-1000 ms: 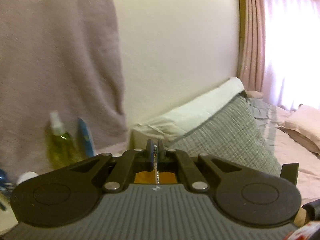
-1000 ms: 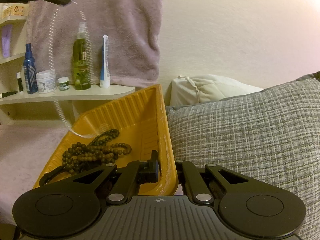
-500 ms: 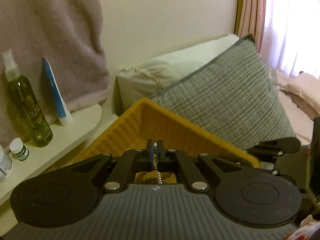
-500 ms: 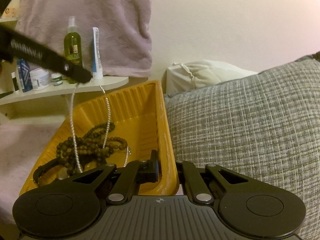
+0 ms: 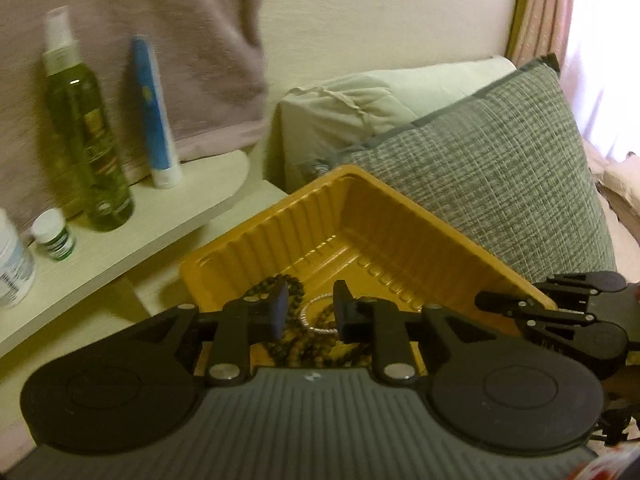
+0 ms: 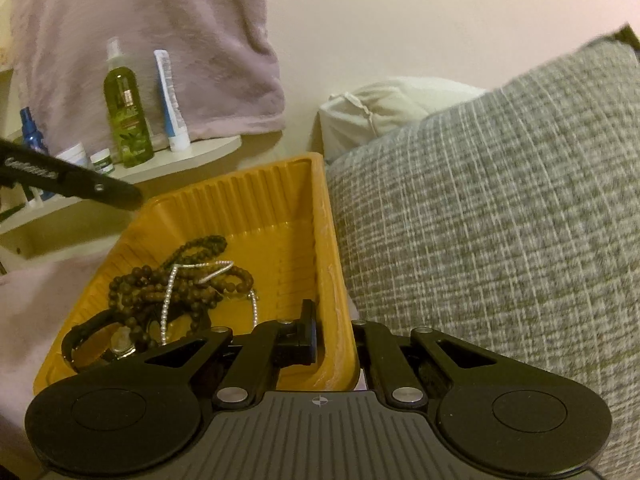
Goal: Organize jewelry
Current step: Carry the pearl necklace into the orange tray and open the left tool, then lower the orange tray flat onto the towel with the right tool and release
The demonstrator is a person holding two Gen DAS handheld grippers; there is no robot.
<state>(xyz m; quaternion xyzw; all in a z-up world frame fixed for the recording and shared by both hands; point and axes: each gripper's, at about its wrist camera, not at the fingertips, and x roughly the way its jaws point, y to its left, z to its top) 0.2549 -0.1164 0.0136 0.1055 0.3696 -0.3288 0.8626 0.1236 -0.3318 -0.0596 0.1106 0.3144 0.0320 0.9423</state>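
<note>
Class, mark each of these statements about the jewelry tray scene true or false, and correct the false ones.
1. The silver chain lies in the yellow tray on top of the dark bead necklace. True.
2. The left gripper is shut on the silver chain. False: its jaws stand open above the tray, holding nothing.
3. The right gripper clamps the tray's rim. True.
4. The grey cushion is to the left of the tray. False: it is at the tray's right.
5. The green spray bottle stands inside the tray. False: it stands on the shelf.
</note>
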